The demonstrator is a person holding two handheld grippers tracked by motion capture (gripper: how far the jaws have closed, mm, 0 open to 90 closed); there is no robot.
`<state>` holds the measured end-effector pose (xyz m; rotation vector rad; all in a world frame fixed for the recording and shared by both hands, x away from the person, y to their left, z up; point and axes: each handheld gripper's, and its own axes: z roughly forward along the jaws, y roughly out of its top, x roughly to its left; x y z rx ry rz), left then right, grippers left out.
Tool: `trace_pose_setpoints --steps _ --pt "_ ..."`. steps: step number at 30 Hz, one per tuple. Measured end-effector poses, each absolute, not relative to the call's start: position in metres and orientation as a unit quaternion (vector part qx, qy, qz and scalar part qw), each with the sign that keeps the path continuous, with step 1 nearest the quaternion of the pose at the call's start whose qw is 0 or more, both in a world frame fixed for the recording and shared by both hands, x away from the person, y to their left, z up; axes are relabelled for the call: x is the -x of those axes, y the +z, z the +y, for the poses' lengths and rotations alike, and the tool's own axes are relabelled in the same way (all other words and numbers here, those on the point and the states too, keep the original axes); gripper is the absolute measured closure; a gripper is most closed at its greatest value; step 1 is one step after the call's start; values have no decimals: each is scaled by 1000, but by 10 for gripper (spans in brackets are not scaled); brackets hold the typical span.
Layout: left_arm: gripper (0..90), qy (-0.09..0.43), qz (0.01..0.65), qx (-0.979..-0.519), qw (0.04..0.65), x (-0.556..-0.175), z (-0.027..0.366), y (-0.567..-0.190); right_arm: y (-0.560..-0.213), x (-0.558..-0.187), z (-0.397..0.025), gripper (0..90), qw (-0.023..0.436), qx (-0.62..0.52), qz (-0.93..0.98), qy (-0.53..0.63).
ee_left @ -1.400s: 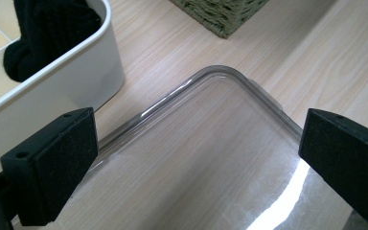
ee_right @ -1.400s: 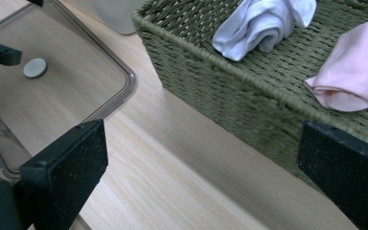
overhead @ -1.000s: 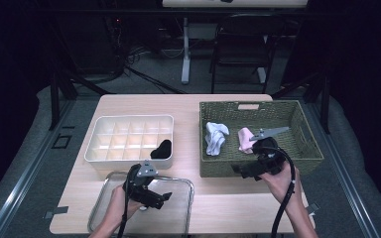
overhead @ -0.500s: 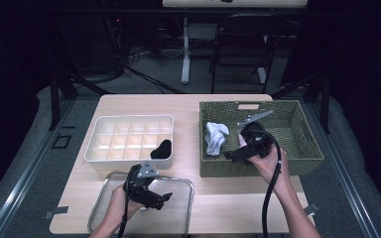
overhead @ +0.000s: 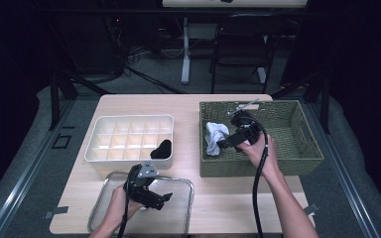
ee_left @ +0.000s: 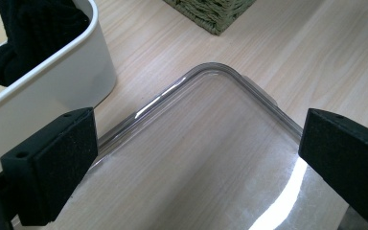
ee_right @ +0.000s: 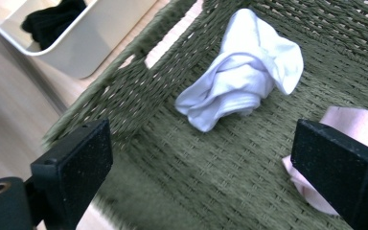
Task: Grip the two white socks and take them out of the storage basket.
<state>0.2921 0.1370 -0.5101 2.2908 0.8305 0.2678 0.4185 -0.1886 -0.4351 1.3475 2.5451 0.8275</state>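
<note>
In the right gripper view, the pink cloth point(ee_right: 352, 129) lies partly behind the right-hand jaw, and its shape cannot be made out. In the high view, the hand and right gripper point(overhead: 230, 143) cover it entirely. The black cloth point(ee_left: 26, 36) in the white tray point(ee_left: 52, 79) is cut off by the top edge of the left gripper view. The clear tray point(overhead: 178, 184) at the table's near edge runs past the bottom of the high view.
</note>
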Motion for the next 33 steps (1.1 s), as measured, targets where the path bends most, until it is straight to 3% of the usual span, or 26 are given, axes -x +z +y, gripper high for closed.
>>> trace_pose_setpoints --steps 9,33 --pt "0 100 317 -880 339 -292 137 -510 -445 -446 -183 91 52 -467 837 280" --pt "0 93 315 -881 339 -294 140 -511 -475 -495 -164 143 49 -517 820 239"
